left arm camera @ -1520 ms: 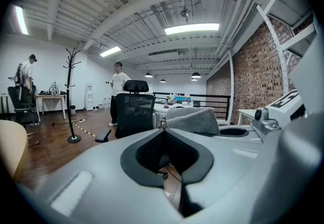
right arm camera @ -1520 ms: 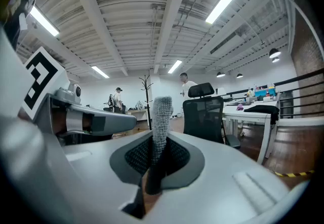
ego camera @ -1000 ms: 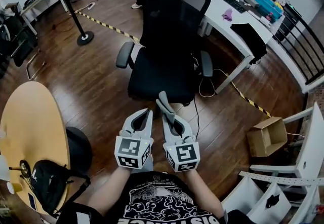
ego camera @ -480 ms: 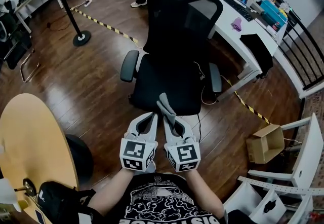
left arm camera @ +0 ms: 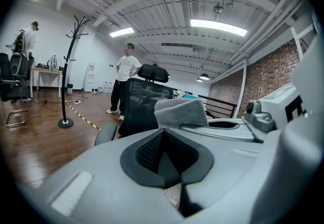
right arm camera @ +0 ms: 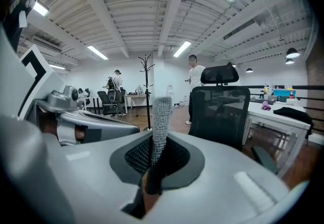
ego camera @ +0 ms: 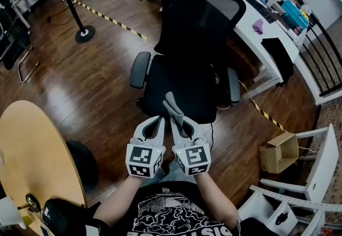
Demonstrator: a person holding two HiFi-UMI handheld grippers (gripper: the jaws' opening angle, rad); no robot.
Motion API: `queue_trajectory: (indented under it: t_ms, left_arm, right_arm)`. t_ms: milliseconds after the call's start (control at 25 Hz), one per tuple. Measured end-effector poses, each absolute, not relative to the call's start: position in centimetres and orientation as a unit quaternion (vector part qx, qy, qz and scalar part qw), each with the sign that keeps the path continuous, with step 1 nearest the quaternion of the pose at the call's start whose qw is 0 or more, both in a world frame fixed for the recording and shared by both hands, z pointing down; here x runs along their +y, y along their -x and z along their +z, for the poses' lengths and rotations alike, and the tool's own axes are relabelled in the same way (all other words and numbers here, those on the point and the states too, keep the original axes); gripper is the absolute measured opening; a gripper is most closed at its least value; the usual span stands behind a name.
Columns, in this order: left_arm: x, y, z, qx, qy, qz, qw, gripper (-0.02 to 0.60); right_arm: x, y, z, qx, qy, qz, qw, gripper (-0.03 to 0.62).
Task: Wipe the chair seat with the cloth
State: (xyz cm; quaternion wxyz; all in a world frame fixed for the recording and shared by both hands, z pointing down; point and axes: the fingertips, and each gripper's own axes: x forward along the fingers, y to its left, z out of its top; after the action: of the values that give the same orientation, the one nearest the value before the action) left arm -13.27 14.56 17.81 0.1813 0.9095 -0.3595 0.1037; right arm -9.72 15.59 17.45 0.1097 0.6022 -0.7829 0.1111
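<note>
A black office chair (ego camera: 184, 77) stands just ahead of me, its seat (ego camera: 176, 96) bare and its mesh back (right arm camera: 218, 114) upright. A folded grey cloth (ego camera: 173, 108) sticks up from my right gripper (ego camera: 179, 123), whose jaws are shut on it; the right gripper view shows the cloth (right arm camera: 161, 124) standing between them. My left gripper (ego camera: 153, 124) is beside it, shut with nothing held. In the left gripper view the cloth (left arm camera: 181, 111) shows over the right gripper's body. Both grippers hover at the seat's near edge.
A white desk (ego camera: 256, 26) with a keyboard and clutter runs behind the chair at right. A round wooden table (ego camera: 32, 149) is at my left, a cardboard box (ego camera: 279, 152) on the floor at right. A person (left arm camera: 125, 78) stands beyond the chair, near a coat stand (ego camera: 75, 10).
The chair has come closer and more centred in the head view. Both grippers stay side by side, the right still holding the cloth, now nearer the seat's front edge.
</note>
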Motion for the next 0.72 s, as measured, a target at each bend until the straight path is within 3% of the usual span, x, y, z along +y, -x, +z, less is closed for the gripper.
queue_trajectory:
  t_ms: [720]
  left_arm:
    - [0.5,6.8,24.5,-0.416,-0.878,0.110,0.212,0.005]
  right_arm:
    - [-0.6,4.1,25.2,-0.823,-0.538,0.120,0.133,0.009]
